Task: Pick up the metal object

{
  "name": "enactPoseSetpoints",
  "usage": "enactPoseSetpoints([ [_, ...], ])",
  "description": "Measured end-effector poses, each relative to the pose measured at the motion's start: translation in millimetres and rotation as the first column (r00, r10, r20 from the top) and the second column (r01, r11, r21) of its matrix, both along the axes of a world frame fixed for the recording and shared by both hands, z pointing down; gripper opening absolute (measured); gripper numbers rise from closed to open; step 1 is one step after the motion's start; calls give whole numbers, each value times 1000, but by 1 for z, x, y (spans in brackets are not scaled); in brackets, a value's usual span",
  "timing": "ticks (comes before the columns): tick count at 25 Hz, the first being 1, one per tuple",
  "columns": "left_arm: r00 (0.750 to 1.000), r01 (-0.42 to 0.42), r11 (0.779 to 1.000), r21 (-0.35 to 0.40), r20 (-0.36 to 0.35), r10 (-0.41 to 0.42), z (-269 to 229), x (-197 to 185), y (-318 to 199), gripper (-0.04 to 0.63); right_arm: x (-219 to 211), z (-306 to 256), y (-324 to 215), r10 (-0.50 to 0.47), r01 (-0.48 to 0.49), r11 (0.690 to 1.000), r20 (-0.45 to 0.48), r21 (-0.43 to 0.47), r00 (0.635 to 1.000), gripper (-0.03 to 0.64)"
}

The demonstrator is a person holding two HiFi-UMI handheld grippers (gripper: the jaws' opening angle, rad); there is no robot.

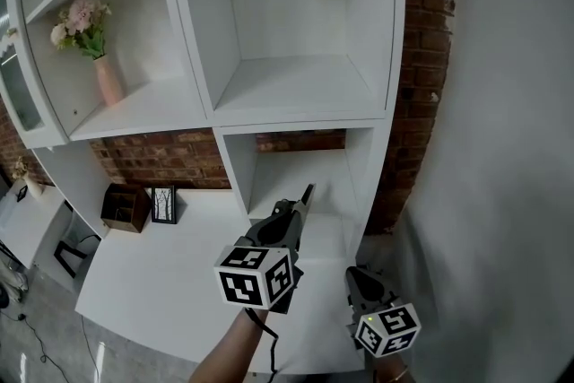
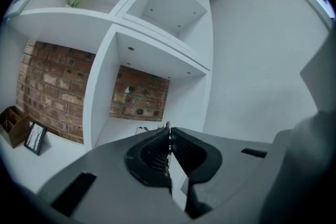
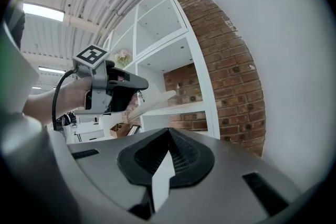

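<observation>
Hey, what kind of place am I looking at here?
Probably a furnished living room or home-office corner, possibly staged: a white shelf unit against a brick wall, a vase of flowers on one shelf, and a picture frame on the desk.

Left gripper (image 1: 307, 193) was raised, pointed forward, jaws closed, seemingly pinching a thin metal object (image 2: 167, 144) | right gripper (image 1: 352, 274) hung lower, just right of it, jaws pressed together.

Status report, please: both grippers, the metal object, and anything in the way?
Left gripper shut on small metal object, held up before the lower shelf compartment. Right gripper shut, empty, lower down. No obstacle seen.
</observation>
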State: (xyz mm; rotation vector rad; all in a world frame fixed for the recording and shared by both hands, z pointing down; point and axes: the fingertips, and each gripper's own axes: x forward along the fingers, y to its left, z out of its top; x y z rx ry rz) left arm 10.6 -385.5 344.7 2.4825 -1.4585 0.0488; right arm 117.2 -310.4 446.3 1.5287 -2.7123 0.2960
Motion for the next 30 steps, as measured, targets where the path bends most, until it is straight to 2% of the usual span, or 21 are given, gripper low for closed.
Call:
enactPoseSetpoints([
  [8, 999, -24, 999, 25, 28, 23, 9, -18, 37, 14, -24, -19, 5, -3, 3, 999, -6, 54, 1000, 5],
  [19, 988, -23, 999, 49, 154, 15, 33, -45, 61, 14, -54, -29, 12, -9, 11, 996, -25, 85, 1000, 5],
  [30, 979, -10, 999, 46, 204, 0, 56, -59, 73, 14, -71, -34, 20, -20, 27, 994, -62, 105, 998, 5],
])
